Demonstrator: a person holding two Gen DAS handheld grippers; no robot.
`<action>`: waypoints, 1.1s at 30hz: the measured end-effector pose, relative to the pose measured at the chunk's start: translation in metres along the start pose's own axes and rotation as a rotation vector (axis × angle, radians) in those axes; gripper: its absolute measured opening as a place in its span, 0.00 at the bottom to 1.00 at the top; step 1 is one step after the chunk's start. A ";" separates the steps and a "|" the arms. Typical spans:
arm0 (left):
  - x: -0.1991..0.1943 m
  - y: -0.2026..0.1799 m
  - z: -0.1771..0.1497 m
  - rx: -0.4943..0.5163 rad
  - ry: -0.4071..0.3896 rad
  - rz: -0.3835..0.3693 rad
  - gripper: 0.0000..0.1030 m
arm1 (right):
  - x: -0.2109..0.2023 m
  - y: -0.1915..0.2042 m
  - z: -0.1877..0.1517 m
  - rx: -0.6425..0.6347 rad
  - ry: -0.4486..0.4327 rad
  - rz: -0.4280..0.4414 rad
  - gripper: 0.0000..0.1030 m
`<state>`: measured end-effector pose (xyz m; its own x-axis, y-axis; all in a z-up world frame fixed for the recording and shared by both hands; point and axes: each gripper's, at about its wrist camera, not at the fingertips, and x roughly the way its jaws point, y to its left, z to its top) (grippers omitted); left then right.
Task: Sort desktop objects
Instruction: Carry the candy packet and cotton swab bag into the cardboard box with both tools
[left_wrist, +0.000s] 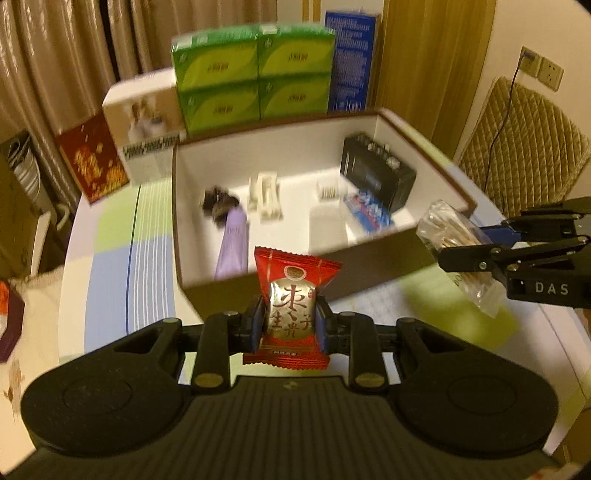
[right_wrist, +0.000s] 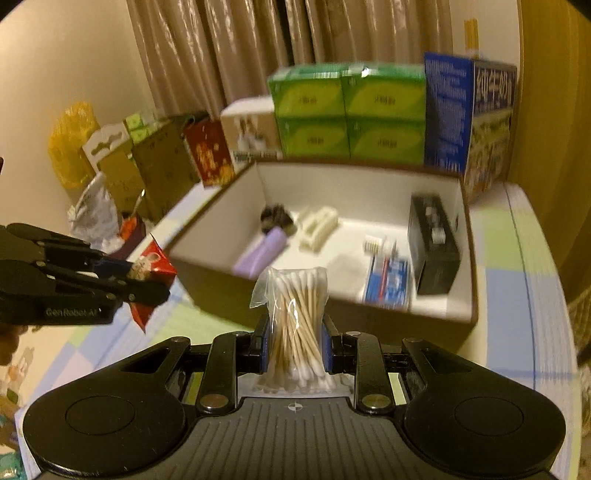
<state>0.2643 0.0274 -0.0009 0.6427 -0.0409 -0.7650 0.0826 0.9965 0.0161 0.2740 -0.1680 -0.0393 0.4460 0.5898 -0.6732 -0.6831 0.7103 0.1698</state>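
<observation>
My left gripper (left_wrist: 290, 325) is shut on a red and gold snack packet (left_wrist: 293, 295), held upright above the table in front of the open box (left_wrist: 258, 280). In the right wrist view the same packet (right_wrist: 153, 264) shows at the left, pinched in that gripper. My right gripper (right_wrist: 293, 341) is shut on a clear bag of cotton swabs (right_wrist: 295, 314); the bag (left_wrist: 448, 236) also appears at the right of the left wrist view, over the box's near right corner. Inside the box lie a purple tube (right_wrist: 260, 256), a white clip, a blue pack and a black case (right_wrist: 434, 245).
Green cartons (left_wrist: 255, 77), a blue carton (right_wrist: 448, 110), a white box and a red box (left_wrist: 92, 158) stand behind the open box. The table (right_wrist: 524, 306) has a pastel checked cloth. A padded chair (left_wrist: 524, 147) is at the right; bags and cartons crowd the left.
</observation>
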 end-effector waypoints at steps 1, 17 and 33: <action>0.001 0.000 0.006 0.002 -0.010 0.000 0.23 | 0.000 -0.002 0.006 -0.006 -0.011 -0.002 0.23; 0.065 -0.001 0.093 0.021 -0.002 0.008 0.23 | 0.058 -0.035 0.080 -0.008 -0.027 -0.044 0.23; 0.156 0.012 0.143 -0.001 0.084 -0.001 0.23 | 0.138 -0.086 0.114 -0.008 0.043 -0.083 0.23</action>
<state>0.4746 0.0227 -0.0277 0.5761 -0.0360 -0.8166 0.0830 0.9964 0.0147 0.4603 -0.1041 -0.0653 0.4762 0.5121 -0.7148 -0.6493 0.7529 0.1068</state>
